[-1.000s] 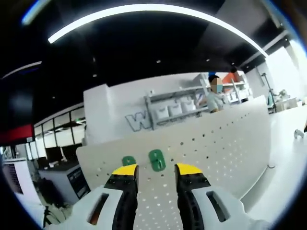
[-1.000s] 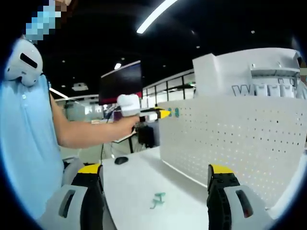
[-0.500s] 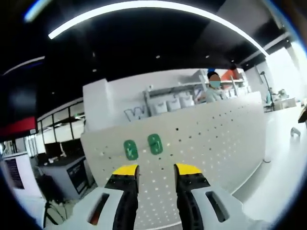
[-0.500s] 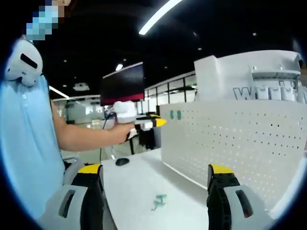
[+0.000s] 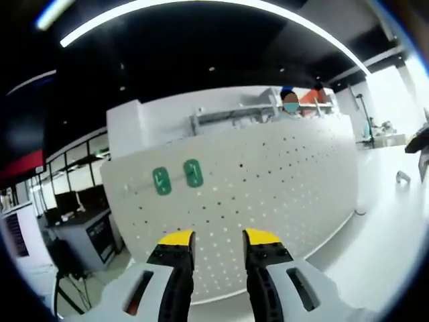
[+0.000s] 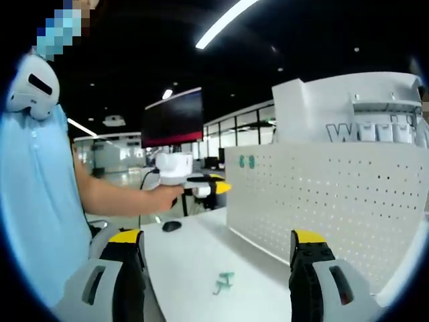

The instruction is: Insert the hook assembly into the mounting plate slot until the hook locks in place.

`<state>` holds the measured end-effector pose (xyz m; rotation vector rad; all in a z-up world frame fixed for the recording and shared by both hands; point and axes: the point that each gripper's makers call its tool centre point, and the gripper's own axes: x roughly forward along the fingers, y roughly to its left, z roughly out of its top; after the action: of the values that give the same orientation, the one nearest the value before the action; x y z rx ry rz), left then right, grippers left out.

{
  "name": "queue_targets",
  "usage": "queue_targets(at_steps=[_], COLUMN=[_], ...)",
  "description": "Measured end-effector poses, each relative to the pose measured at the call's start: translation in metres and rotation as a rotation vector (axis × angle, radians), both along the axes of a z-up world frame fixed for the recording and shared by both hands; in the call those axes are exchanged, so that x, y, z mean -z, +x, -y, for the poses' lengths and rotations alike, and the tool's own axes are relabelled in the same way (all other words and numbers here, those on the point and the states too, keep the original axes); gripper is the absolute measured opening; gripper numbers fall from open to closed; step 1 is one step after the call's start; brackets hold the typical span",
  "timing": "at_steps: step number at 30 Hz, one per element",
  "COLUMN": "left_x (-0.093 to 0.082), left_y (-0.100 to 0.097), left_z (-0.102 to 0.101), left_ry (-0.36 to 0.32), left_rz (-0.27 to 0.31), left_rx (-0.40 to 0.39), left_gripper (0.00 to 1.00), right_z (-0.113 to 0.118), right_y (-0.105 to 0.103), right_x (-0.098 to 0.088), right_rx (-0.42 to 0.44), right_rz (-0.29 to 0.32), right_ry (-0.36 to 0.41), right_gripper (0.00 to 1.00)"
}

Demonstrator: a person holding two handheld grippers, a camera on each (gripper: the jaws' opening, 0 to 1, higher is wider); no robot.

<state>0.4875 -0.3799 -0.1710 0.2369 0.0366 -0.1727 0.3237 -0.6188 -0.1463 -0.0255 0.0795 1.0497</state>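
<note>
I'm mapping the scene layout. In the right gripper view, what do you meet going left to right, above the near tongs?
Person's blue shirt → left tongs held out in the person's hand → two green hooks on the pegboard → white pegboard.

Dark monitor up high, ahead-left of right gripper. Black mouse on white table, ahead betw. its jaws, nearer left one. Shelving unit w/ person far ahead of left gripper.
</note>
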Motion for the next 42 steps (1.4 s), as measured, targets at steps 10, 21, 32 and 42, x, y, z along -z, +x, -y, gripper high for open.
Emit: queue_targets(at_steps=[10, 21, 32, 42], left_x=[0.043, 0.093, 0.143, 0.168], left_y=[-0.011, -0.019, -0.031, -0.037], left_z=[0.029, 0.05, 0.067, 0.076], left_ry=[0.046, 0.091, 0.158, 0.184], left_rz=[-0.094, -0.213, -0.368, -0.453], left_rx=[0.075, 0.134, 0.205, 0.252], left_gripper=[0.28, 0.27, 0.27, 0.26], right_z=[0.0, 0.001, 0.001, 0.002], right_y=[0.0, 0.001, 0.003, 0.001], right_x=[0.002, 0.005, 0.008, 0.011], right_rx=[0.0, 0.002, 0.005, 0.006], right_rz=[-0.004, -0.011, -0.017, -0.024], right_ry=[0.001, 0.0, -0.008, -0.009], right_gripper=[0.91, 0.91, 0.91, 0.91])
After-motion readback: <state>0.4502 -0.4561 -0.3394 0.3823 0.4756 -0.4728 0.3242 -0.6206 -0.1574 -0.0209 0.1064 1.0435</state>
